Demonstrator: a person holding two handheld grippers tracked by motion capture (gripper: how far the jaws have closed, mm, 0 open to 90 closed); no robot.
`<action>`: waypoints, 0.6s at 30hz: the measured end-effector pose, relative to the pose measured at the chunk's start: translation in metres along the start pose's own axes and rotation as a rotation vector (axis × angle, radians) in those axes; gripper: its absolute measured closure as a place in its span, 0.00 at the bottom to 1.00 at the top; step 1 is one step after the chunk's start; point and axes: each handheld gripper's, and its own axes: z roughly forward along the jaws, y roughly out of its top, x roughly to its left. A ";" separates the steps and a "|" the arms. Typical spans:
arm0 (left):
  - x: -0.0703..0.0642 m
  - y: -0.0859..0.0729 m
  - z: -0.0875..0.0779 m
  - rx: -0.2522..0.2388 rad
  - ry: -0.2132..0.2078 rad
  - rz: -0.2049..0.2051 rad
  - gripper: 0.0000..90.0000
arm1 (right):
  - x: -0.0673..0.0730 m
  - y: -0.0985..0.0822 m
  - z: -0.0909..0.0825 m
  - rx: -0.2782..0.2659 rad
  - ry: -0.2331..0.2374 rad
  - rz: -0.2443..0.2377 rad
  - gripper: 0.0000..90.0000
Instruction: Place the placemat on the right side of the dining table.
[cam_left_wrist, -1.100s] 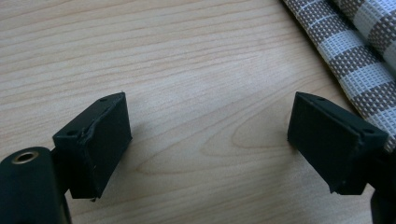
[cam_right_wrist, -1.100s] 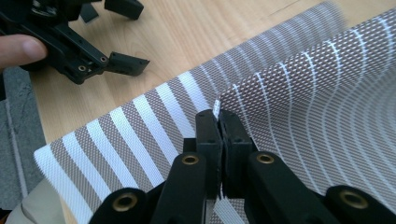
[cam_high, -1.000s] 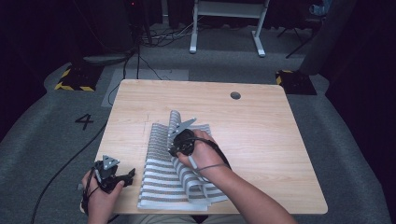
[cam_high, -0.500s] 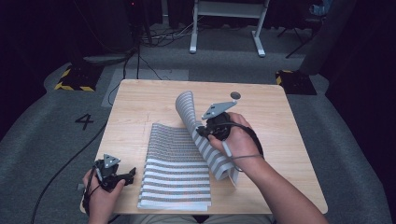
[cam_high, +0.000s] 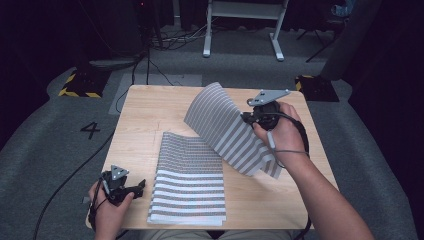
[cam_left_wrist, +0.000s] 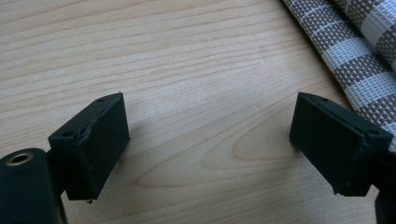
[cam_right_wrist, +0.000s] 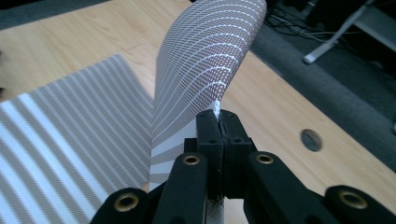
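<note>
- Table (cam_high: 150, 107): light wood top with rounded corners; a round hole (cam_high: 252, 101) is cut near its far edge.
- Floor (cam_high: 60, 145): grey carpet, marked with a black numeral 4 (cam_high: 89, 130) to the left of the table.
- Yellow-and-black striped plates: 1 (cam_high: 80, 85) beyond the table's far-left corner, 1 (cam_high: 311, 82) beyond its far-right corner.
- White frame legs (cam_high: 242, 30): standing on the floor well behind the table.
- Loose cables (cam_high: 172, 37): lying on the floor to the left of the white frame.
- Background: dark, detail not discernible.
</note>
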 end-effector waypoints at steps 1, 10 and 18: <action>0.000 0.000 0.000 0.003 0.000 -0.001 0.13 | -0.005 -0.002 -0.001 0.004 -0.023 -0.001 0.99; -0.001 0.003 0.003 0.001 0.007 -0.005 0.12 | -0.045 -0.013 -0.006 0.014 -0.157 -0.008 0.99; -0.001 0.003 0.003 0.000 0.008 -0.007 0.12 | -0.078 -0.024 -0.004 0.066 -0.312 -0.008 0.99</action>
